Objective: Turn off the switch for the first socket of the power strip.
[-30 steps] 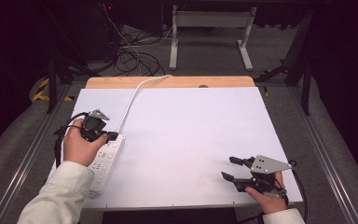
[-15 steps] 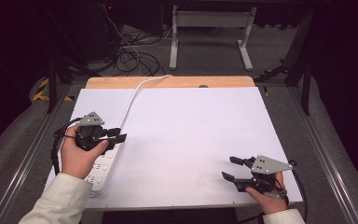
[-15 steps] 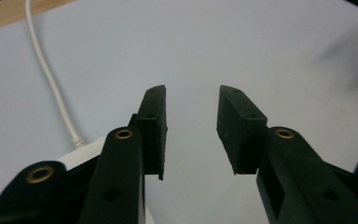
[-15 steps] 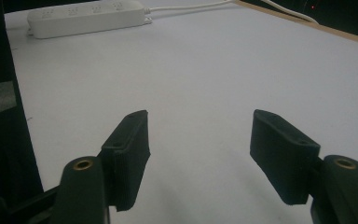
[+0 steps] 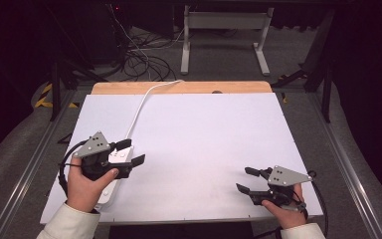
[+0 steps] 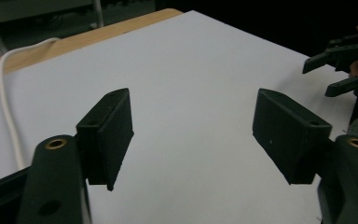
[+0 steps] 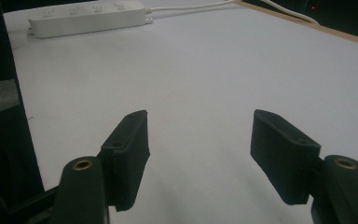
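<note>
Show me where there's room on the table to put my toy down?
Between the left gripper and the right gripper the white table is bare, back to its wooden edge. The near left is crowded: power strip and cord.

Your surface [image 5: 204, 144] is a matt white sheet, smooth like paper or board, with a strip of pale wood [image 5: 179, 87] at its far edge. The power strip [image 7: 86, 18] looks like glossy white plastic, its cord [image 6: 7, 107] smooth. Each hand-held gripper [image 6: 191, 135] shows matt black plastic pads with brass-coloured metal inserts.
</note>
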`<state>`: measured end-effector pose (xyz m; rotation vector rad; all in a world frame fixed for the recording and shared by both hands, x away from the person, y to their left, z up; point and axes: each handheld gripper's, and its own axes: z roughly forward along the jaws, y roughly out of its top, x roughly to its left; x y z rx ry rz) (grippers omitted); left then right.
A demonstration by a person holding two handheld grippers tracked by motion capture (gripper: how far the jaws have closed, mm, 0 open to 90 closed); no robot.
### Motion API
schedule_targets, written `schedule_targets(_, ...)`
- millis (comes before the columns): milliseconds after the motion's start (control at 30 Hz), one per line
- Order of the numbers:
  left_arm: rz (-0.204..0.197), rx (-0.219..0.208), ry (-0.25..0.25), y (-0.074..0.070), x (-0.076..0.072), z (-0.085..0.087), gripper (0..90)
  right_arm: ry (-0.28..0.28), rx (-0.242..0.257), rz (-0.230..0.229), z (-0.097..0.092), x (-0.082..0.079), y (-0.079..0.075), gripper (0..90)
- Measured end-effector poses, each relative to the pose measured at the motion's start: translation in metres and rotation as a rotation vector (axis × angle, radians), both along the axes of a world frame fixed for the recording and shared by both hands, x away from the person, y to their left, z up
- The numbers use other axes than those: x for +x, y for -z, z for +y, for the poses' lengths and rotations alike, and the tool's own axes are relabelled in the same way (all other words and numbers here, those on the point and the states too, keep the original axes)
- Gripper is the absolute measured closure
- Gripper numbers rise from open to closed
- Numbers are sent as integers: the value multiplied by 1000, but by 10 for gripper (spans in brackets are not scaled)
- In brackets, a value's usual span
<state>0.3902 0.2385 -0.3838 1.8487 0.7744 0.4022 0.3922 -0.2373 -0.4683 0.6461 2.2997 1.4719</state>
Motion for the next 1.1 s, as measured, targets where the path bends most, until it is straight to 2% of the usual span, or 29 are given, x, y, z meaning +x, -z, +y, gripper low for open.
schedule_targets(200,-53,-31,40,16,-9,-10,211,-2,0,2,0,0,0,373)
schedule_targets(333,-85,-58,61,25,-13,-14,206,-4,2,1,0,-1,0,373)
schedule_targets(433,-93,-76,67,33,-15,-16,205,-7,5,1,1,-1,0,370)
schedule_targets(533,-78,-87,90,41,-15,-17,201,-11,5,-2,0,-1,0,369)
schedule_targets(633,-80,-101,96,47,-15,-18,202,-15,6,-3,1,-1,-1,368)
schedule_targets(767,-97,-94,98,52,-16,-20,205,-19,5,-4,1,-2,-1,367)
schedule_targets(900,-134,-72,109,58,-16,-22,198,-24,6,-6,1,-2,-1,367)
schedule_targets(1100,-107,-43,130,70,-15,-25,208,-30,11,-7,0,-2,-1,366)
